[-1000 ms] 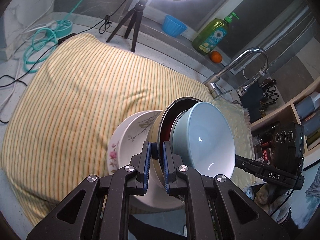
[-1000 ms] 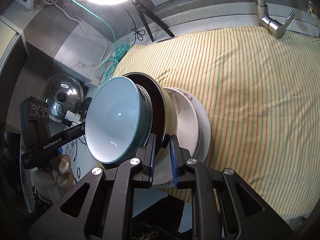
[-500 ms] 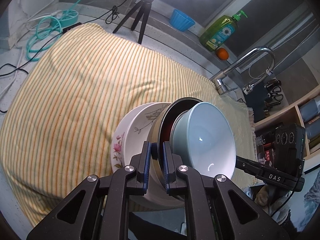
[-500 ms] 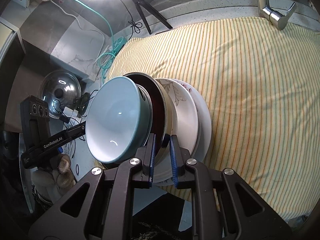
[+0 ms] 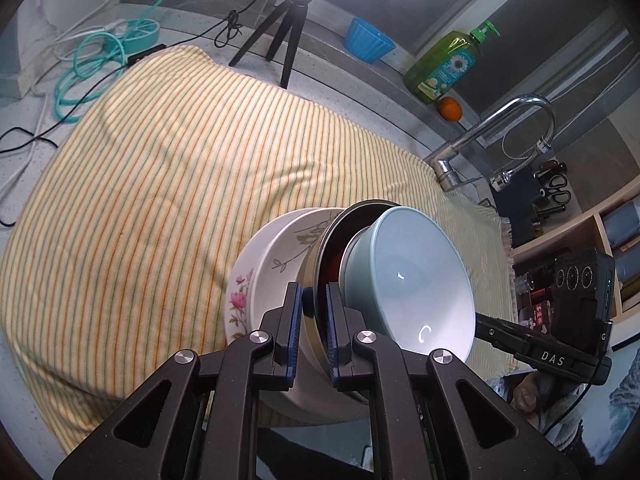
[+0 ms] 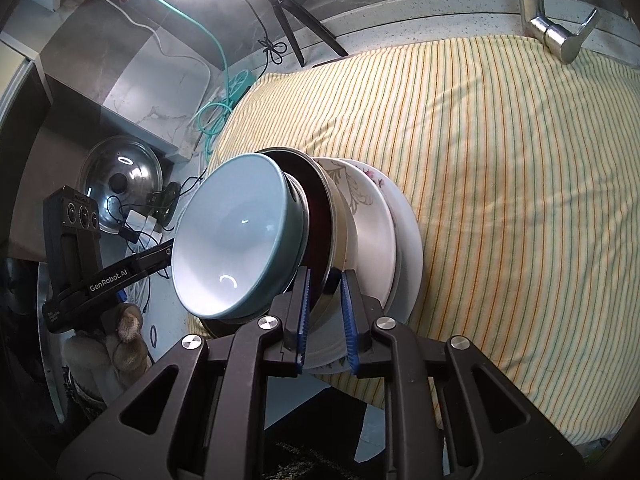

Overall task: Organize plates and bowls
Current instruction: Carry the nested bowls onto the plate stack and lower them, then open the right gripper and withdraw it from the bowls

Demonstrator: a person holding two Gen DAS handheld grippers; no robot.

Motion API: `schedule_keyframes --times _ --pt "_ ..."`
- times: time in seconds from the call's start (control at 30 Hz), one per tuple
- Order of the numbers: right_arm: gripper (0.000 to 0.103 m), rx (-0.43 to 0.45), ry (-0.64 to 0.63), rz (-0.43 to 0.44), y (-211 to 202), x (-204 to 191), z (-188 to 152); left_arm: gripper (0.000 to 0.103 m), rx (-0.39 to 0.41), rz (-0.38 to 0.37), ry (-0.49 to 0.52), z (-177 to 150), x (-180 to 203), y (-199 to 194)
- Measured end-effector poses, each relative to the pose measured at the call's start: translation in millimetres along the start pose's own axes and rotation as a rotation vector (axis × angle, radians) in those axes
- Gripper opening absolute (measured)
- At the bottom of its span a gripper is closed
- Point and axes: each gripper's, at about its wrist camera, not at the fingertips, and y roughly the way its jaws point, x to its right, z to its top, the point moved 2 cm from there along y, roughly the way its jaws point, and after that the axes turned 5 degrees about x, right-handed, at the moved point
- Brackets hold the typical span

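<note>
A light blue bowl (image 5: 408, 280) (image 6: 232, 240) sits nested in a steel bowl (image 5: 320, 264) (image 6: 320, 208) with a dark inside. Both rest on white floral plates (image 5: 248, 304) (image 6: 372, 216) near the front edge of a striped cloth (image 5: 160, 180). My left gripper (image 5: 310, 300) is shut on the steel bowl's rim. From the opposite side my right gripper (image 6: 326, 280) holds the same rim between its blue pads, its jaws opening slightly. Each gripper shows in the other's view, the right gripper (image 5: 500, 332) and the left gripper (image 6: 160, 258).
At the back stand a black tripod (image 5: 280, 28), a blue cup (image 5: 366, 42), a green soap bottle (image 5: 444, 68), an orange (image 5: 450, 108) and a faucet (image 5: 500, 128). Teal cables (image 5: 92, 68) lie at the far left. A pot lid (image 6: 120, 184) lies off the cloth.
The right gripper's pads stand a touch wider around the rim. The stack and both hands have hardly shifted.
</note>
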Motion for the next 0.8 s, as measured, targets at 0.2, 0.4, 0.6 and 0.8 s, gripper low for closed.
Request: schedule_keyframes --times 0.2,0.4,0.6,0.8 --pt "0.017 0.007 -0.033 -0.023 -1 -4 1 0.010 0.011 0.006 0.006 2 0 -3" --pt "0.031 0.023 -0.042 -0.026 -8 -2 3 0.012 0.028 0.021 0.027 2 1 -7" --pt "0.038 0.045 -0.043 -0.039 -19 2 2 0.018 0.042 0.034 0.039 -1 1 -14" --pt "0.049 0.077 -0.071 -0.058 -32 0 -2 0.026 0.073 0.056 0.076 -3 7 -27"
